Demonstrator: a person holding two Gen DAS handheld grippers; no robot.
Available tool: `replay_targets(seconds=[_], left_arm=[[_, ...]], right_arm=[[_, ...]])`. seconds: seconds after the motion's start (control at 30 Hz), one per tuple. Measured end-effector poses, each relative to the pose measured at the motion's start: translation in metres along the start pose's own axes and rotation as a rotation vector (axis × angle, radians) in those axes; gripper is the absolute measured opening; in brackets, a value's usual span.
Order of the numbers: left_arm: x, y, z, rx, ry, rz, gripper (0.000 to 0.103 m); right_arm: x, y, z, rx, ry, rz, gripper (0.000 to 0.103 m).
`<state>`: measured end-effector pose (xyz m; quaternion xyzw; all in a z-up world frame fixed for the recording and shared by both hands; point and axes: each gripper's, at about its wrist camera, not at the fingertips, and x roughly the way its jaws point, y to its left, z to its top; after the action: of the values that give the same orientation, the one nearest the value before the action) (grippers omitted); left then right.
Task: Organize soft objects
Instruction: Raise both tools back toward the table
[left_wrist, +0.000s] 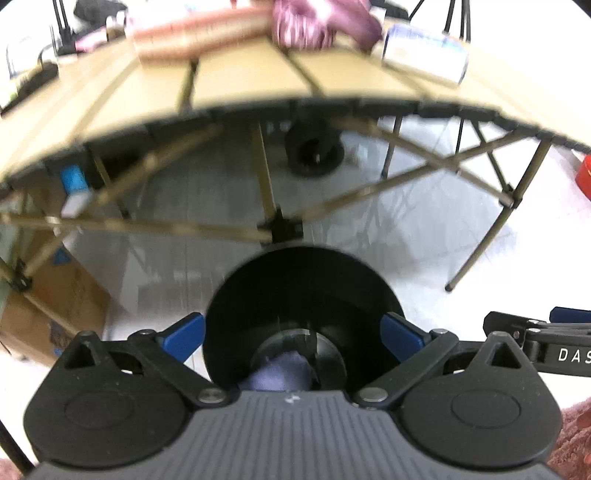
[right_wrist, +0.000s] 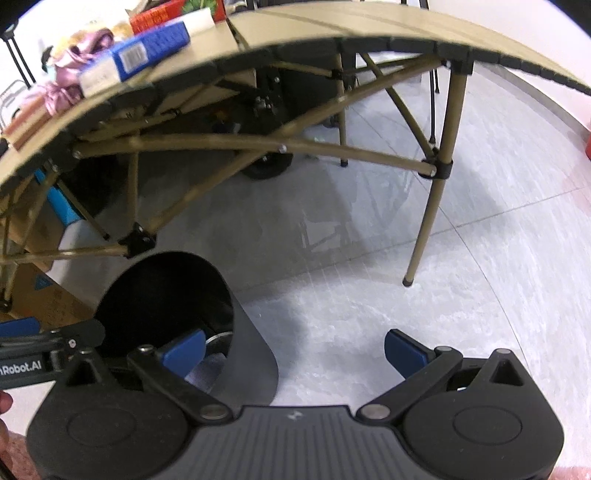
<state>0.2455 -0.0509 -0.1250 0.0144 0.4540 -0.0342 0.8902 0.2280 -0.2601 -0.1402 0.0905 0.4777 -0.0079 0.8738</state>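
My left claw (left_wrist: 293, 338) stands spread wide over the black bin (left_wrist: 301, 295) on the floor, nothing between the pads. A pale purple cloth (left_wrist: 279, 373) lies at the bottom of the bin, directly below the claw. My right claw (right_wrist: 293, 352) is also spread and empty, just beside the bin (right_wrist: 166, 295), over bare floor; the cloth (right_wrist: 207, 369) shows there behind its left pad.

More soft goods sit up on the counter (left_wrist: 240, 81): a shiny mauve fabric bundle (left_wrist: 317, 26) near the far edge, touching a pinkish roll (left_wrist: 195, 33). From the right view the mauve bundle (right_wrist: 70, 74) lies next to a blue box (right_wrist: 140, 55).

Handling, as I judge it: the bundle looks light, limp and slick, likely satin. It will slump and trail when lifted, and may slide out of a shallow pinch. Best to bite deep into a gathered fold at the knotted middle, not a loose edge. No fragility concern; squeeze firmly. The box is stiff, not mine to sort.
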Motion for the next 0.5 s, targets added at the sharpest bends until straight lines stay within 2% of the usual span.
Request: replay_targets(seconds=[0.27,0.5], left_arm=[[-0.046,0.004,0.003,0.022,-0.179,0.000,0.103],[-0.086,0.014,0.015,-0.007,-0.322,-0.024,0.103]], right_arm=[[-0.039,0.005,0.004,0.024,-0.154,0.078,0.103],[-0.072,0.010,0.012,0.020,-0.291,0.128,0.103]])
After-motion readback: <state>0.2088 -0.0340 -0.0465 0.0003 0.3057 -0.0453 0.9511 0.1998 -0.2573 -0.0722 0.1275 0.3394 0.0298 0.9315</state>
